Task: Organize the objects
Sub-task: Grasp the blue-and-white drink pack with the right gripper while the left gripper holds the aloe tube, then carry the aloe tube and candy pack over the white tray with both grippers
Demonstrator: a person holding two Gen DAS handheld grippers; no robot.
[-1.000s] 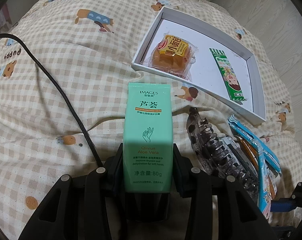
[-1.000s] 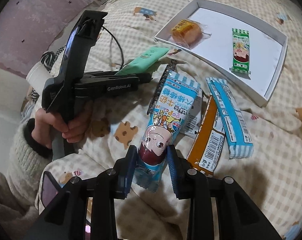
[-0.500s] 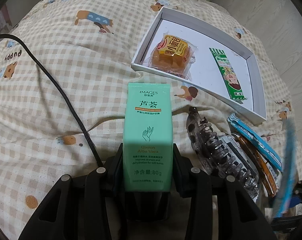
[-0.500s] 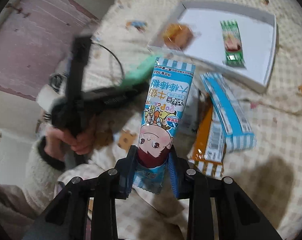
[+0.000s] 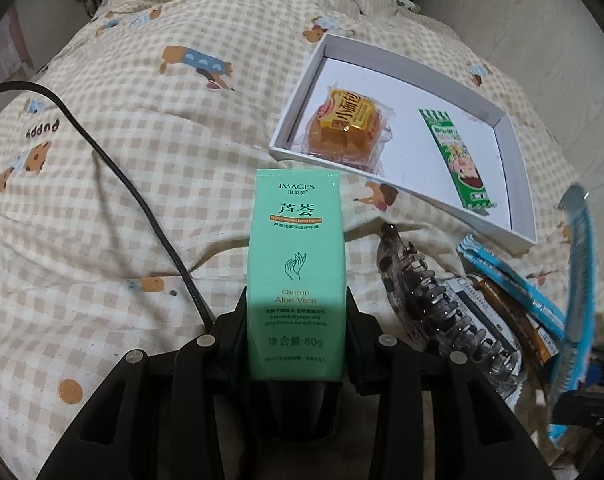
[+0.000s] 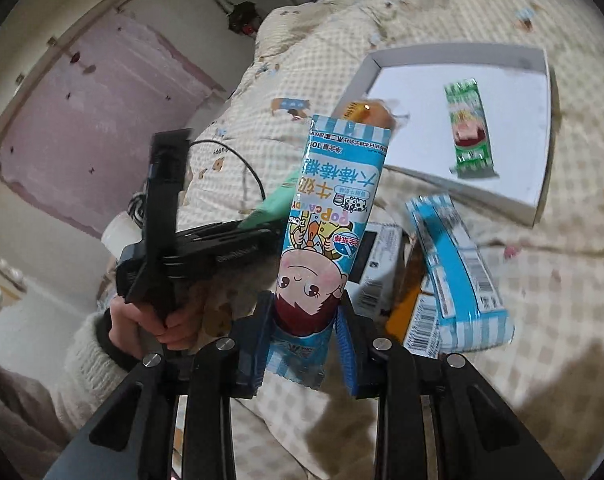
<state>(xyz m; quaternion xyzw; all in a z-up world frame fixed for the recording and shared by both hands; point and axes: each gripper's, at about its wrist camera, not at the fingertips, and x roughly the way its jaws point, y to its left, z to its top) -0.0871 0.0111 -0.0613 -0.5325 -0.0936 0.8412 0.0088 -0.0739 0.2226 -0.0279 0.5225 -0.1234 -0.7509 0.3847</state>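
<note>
Currently left wrist view: left claw (image 5: 296, 334) clamps green hand cream tube (image 5: 296, 264) over the bed, jaws closing. Right wrist view: right claw (image 6: 303, 338) grips candy pack (image 6: 333, 216), lifted. Carry step; next, lower both into white tray (image 6: 541, 196).

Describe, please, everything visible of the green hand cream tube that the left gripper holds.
The hand cream tube is flat, mint green and looks like soft plastic. Its print reads IMAGES, Chinese characters, a line drawing of hands, Qinrun Aloe Vera and 80g. Its crimped flat end points away from the camera toward the white tray; its lower end is hidden in the left gripper, whose closing jaws press on both its sides. It is held above the checked bedcover; nothing else touches it.
</note>
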